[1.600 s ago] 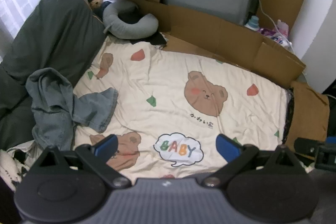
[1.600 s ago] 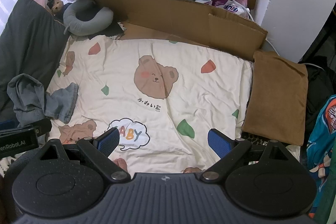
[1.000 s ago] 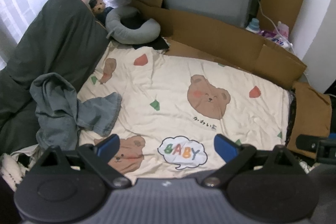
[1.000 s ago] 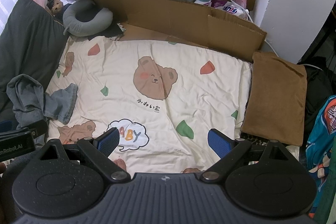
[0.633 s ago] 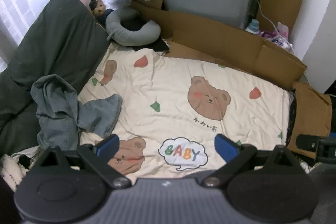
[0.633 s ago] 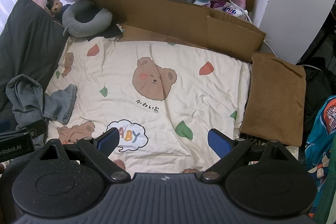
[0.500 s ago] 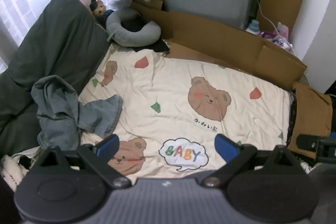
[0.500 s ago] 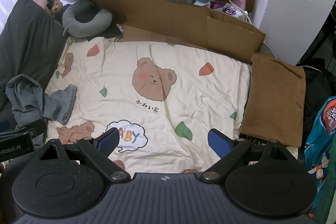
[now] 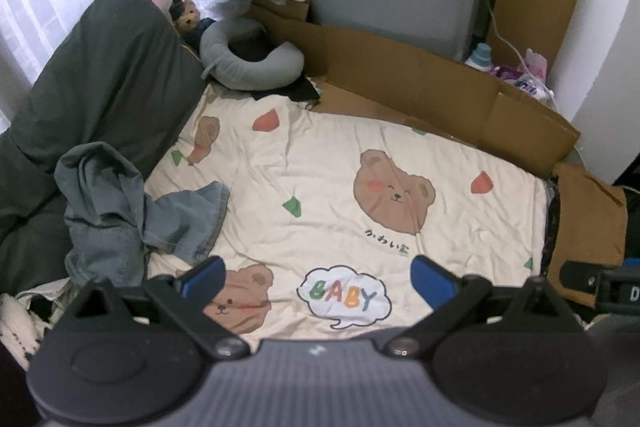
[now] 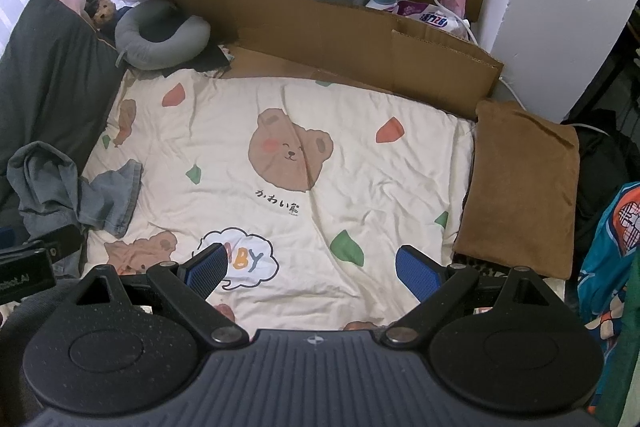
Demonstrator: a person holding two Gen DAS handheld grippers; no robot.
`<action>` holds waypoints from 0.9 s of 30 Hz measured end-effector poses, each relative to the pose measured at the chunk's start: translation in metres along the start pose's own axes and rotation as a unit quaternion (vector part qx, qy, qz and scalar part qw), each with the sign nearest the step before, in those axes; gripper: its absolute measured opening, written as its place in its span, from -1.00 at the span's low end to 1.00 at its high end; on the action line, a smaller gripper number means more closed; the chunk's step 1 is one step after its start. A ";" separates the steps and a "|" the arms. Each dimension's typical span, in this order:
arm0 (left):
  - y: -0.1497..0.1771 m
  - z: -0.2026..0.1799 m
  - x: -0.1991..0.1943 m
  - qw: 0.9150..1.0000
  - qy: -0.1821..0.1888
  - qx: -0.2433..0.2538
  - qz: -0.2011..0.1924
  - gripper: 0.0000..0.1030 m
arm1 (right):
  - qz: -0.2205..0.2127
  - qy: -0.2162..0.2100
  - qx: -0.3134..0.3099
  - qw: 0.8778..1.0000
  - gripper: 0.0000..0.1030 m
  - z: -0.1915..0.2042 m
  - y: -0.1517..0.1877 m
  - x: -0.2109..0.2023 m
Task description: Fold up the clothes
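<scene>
A crumpled pair of grey-blue jeans (image 9: 120, 211) (image 10: 68, 191) lies at the left edge of the cream bear-print blanket (image 9: 328, 187) (image 10: 360, 187), one leg spilling onto it and the rest on the dark pillow. My left gripper (image 9: 316, 277) hangs open above the blanket's near edge, to the right of the jeans, with nothing between its blue pads. Also open and empty, my right gripper (image 10: 312, 269) hovers over the near middle of the blanket, apart from the jeans. The left gripper's body shows at the left edge of the right wrist view.
A dark green pillow (image 9: 92, 107) lines the left side. A grey neck pillow (image 9: 248, 63) and a small teddy sit at the back left. Cardboard sheets (image 10: 360, 43) stand behind the blanket, and a brown cushion (image 10: 524, 187) lies on the right. Bottles and packets stand behind the cardboard.
Both grippers have drifted slightly, so the scene shifts a little in each view. The jeans have not moved and both grippers stay open.
</scene>
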State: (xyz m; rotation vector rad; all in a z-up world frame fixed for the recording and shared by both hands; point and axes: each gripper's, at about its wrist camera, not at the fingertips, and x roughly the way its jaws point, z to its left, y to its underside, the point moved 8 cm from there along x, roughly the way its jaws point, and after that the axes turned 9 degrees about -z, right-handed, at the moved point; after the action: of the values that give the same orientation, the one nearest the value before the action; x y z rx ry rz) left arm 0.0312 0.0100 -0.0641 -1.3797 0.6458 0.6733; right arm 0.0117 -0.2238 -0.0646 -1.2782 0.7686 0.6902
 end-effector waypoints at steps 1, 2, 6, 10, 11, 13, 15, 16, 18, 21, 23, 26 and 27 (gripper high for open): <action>0.000 0.000 0.000 1.000 0.002 -0.001 0.000 0.94 | -0.001 0.001 0.001 1.000 0.84 0.000 0.001 0.000; 0.000 0.000 0.000 1.000 0.003 0.000 0.001 0.94 | -0.003 0.002 0.003 1.000 0.84 -0.001 0.000 -0.001; -0.001 0.000 -0.001 1.000 0.010 0.006 0.002 0.94 | -0.003 0.000 0.006 1.000 0.84 -0.002 0.001 -0.002; -0.002 -0.001 -0.001 1.000 0.016 0.014 0.005 0.94 | -0.003 -0.012 0.012 1.000 0.84 -0.004 0.000 -0.004; -0.002 -0.001 -0.001 1.000 0.017 0.016 0.005 0.94 | -0.004 -0.010 0.012 1.000 0.84 -0.005 0.000 -0.004; -0.003 0.000 -0.002 1.000 0.015 0.017 0.006 0.94 | -0.005 -0.005 0.010 1.000 0.84 -0.005 -0.001 -0.006; -0.007 0.002 -0.005 1.000 0.017 0.015 0.002 0.94 | -0.009 0.000 0.001 1.000 0.84 -0.003 -0.001 -0.010; -0.008 0.003 -0.006 1.000 0.016 0.016 -0.001 0.94 | -0.011 0.000 -0.005 1.000 0.84 -0.002 -0.001 -0.011; -0.012 0.006 -0.009 1.000 0.016 0.018 -0.006 0.94 | -0.007 0.001 -0.007 1.000 0.84 -0.001 -0.001 -0.012; -0.016 0.012 -0.013 1.000 0.020 0.019 -0.010 0.94 | -0.009 -0.001 -0.002 1.000 0.84 -0.001 -0.003 -0.014; -0.017 0.016 -0.014 1.000 0.019 0.014 -0.010 0.95 | -0.013 0.001 -0.001 1.000 0.84 -0.001 -0.005 -0.016; -0.018 0.023 -0.017 1.000 0.019 0.012 -0.012 0.94 | -0.017 0.005 -0.005 1.000 0.84 0.000 -0.007 -0.019; -0.018 0.025 -0.018 1.000 0.019 0.013 -0.015 0.94 | -0.018 0.006 -0.007 1.000 0.84 -0.001 -0.008 -0.021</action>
State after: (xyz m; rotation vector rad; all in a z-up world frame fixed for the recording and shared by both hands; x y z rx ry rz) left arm 0.0337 0.0324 -0.0367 -1.3785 0.6602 0.6145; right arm 0.0061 -0.2263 -0.0436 -1.3077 0.7501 0.6594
